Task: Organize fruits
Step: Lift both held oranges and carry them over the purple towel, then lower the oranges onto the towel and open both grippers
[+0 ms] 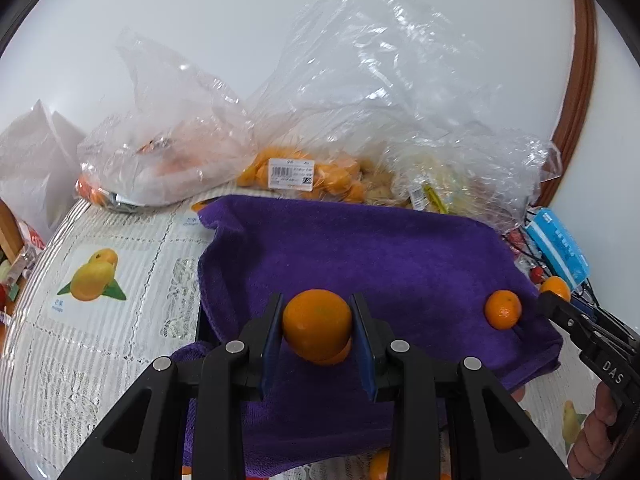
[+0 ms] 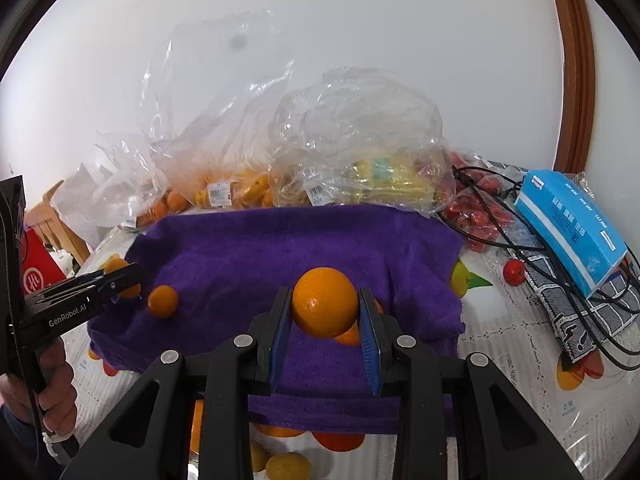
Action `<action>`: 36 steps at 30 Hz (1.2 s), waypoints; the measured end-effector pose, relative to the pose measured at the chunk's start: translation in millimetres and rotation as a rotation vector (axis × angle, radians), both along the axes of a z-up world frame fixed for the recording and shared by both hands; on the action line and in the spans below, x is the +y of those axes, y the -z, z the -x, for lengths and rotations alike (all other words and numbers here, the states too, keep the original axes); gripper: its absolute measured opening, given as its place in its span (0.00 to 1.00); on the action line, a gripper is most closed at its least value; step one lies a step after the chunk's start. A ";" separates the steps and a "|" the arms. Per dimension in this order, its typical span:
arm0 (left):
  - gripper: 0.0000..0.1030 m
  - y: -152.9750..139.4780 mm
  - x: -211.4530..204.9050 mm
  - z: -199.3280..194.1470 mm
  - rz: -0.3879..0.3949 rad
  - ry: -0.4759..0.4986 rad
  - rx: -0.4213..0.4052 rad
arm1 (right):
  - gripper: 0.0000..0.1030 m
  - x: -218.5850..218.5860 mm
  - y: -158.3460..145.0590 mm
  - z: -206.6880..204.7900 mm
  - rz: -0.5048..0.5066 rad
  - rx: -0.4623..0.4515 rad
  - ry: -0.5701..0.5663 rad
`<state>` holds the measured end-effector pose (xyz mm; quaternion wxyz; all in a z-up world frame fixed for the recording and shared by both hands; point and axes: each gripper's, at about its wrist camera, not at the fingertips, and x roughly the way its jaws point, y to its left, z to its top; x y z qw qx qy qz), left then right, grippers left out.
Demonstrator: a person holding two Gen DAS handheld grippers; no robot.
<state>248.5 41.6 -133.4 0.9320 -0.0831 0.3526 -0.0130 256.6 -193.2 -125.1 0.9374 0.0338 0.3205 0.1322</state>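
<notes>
Clamping one mandarin (image 1: 317,323) apiece, the left gripper (image 1: 317,326) and right gripper (image 2: 325,304) hang over the purple towel (image 1: 400,256), apparently to set theirs beside the loose mandarin (image 1: 503,309) between them.

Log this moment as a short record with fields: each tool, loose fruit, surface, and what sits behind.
left tool: shut on a mandarin, held over the purple towel
right tool: shut on a second mandarin, also over the towel
loose fruit: one small mandarin lying on the towel between the two tools
surface: fruit-print tablecloth under the towel
behind: clear plastic bags of fruit against the wall
right side: blue tissue box and black cables
</notes>
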 end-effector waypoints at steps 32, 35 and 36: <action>0.30 14.4 -3.5 -8.5 -0.002 0.009 0.058 | 0.31 5.9 21.7 -12.9 -0.010 0.104 -0.034; 0.30 15.9 -3.9 -9.5 -0.002 0.011 0.062 | 0.31 7.6 23.3 -13.7 -0.005 0.110 -0.039; 0.30 16.2 -4.0 -9.6 -0.002 0.012 0.063 | 0.31 8.4 23.8 -13.5 -0.001 0.111 -0.041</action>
